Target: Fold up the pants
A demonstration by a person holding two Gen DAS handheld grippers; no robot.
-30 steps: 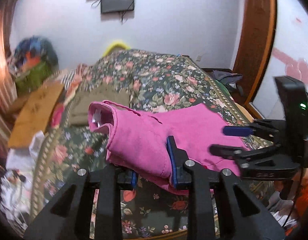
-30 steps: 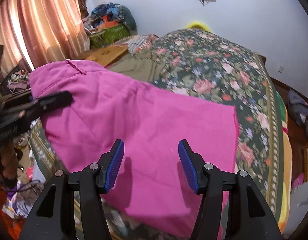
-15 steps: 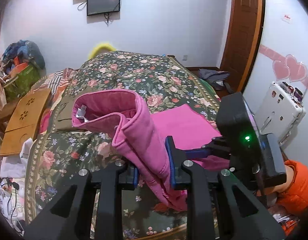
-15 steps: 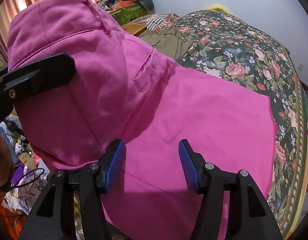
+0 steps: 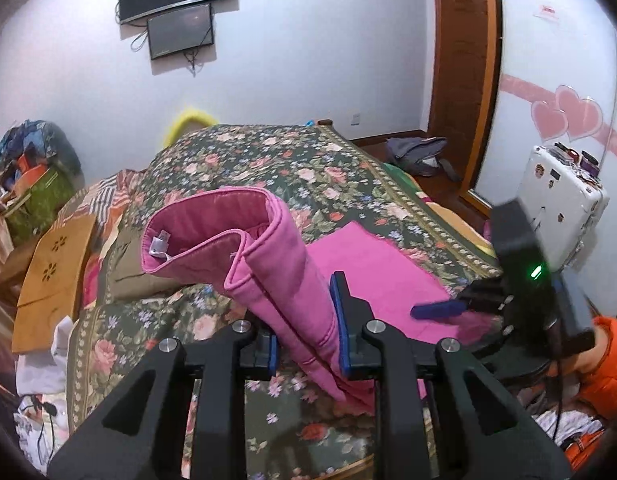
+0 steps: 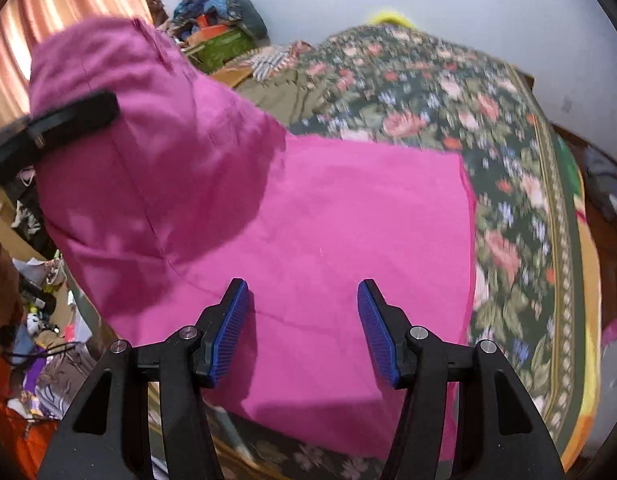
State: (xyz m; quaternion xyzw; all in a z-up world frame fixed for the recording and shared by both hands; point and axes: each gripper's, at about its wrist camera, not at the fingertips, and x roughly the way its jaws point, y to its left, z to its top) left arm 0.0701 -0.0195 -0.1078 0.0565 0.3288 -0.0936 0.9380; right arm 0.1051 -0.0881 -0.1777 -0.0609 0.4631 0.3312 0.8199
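1. The left gripper (image 5: 306, 340) pinches the waist end of the pink pants (image 5: 276, 264), lifting it off the bed (image 5: 292, 168).
2. The right gripper (image 6: 302, 332) hangs over the flat part with jaws wide, seemingly holding nothing; the view is blurred.

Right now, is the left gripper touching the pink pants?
Touching. The left wrist view shows the left gripper with jaws clamped on the pink pants, lifting the waistband end.
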